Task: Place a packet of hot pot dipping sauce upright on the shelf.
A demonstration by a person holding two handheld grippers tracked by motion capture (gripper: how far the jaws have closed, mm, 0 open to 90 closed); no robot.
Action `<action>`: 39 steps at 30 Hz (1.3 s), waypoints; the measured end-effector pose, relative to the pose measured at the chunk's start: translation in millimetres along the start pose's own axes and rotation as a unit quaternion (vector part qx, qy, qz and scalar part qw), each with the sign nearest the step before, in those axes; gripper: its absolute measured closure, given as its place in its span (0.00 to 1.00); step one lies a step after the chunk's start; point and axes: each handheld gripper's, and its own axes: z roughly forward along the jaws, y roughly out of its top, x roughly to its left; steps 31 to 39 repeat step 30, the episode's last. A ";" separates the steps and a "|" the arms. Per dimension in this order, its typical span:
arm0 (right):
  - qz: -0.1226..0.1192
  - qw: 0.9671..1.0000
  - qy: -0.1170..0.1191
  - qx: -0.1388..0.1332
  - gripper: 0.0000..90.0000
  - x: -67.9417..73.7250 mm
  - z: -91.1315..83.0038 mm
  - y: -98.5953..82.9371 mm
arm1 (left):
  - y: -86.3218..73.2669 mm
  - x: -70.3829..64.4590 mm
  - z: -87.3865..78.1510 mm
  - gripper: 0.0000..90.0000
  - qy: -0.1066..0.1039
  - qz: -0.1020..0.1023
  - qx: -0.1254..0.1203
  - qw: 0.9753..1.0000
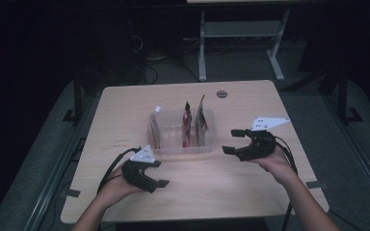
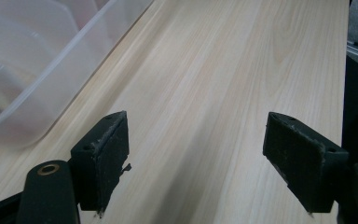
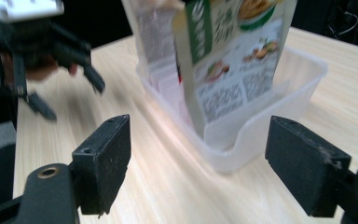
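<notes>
A clear plastic bin (image 1: 211,144) stands in the middle of the wooden table (image 1: 125,106) and holds three upright pouches. The left pouch (image 1: 155,130) leans at the bin's left end; a red one (image 1: 187,126) and a green-printed one (image 1: 202,122) stand toward its right. In the right gripper view the green-printed pouch (image 3: 235,56) rises from the bin (image 3: 279,116) just ahead. My left gripper (image 1: 160,173) is open, low over the table in front of the bin's left corner. My right gripper (image 1: 232,140) is open, just right of the bin, holding nothing.
A dark round grommet (image 1: 221,93) sits near the table's far edge. Beyond the table stand a white desk frame (image 1: 241,43) and cables on the floor. The bin's corner (image 2: 32,88) shows at the left of the left gripper view, with bare wood ahead.
</notes>
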 end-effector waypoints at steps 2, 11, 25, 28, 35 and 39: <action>-0.009 1.000 -0.007 0.012 0.25 3.9 -1.2 -5.3 | -5.4 0.7 -4.5 0.25 0.005 -0.001 -0.003 1.000; -0.014 0.998 -0.024 0.062 0.24 19.2 -8.8 -41.6 | -27.6 -2.7 -18.0 0.25 0.015 -0.012 -0.013 1.000; -0.027 0.993 -0.015 0.111 0.24 28.0 -11.1 -67.5 | -37.8 -6.4 -8.2 0.23 0.005 0.001 0.025 1.000; -0.031 0.993 -0.016 0.111 0.23 26.8 -10.4 -68.7 | -37.6 -6.1 -7.6 0.23 0.005 0.001 0.021 1.000; -0.031 0.993 -0.017 0.112 0.23 26.6 -9.9 -69.0 | -37.1 -5.9 -7.0 0.23 0.006 0.008 0.023 1.000; -0.031 0.993 -0.017 0.112 0.23 26.6 -9.9 -69.0 | -37.1 -5.9 -7.0 0.23 0.006 0.008 0.023 1.000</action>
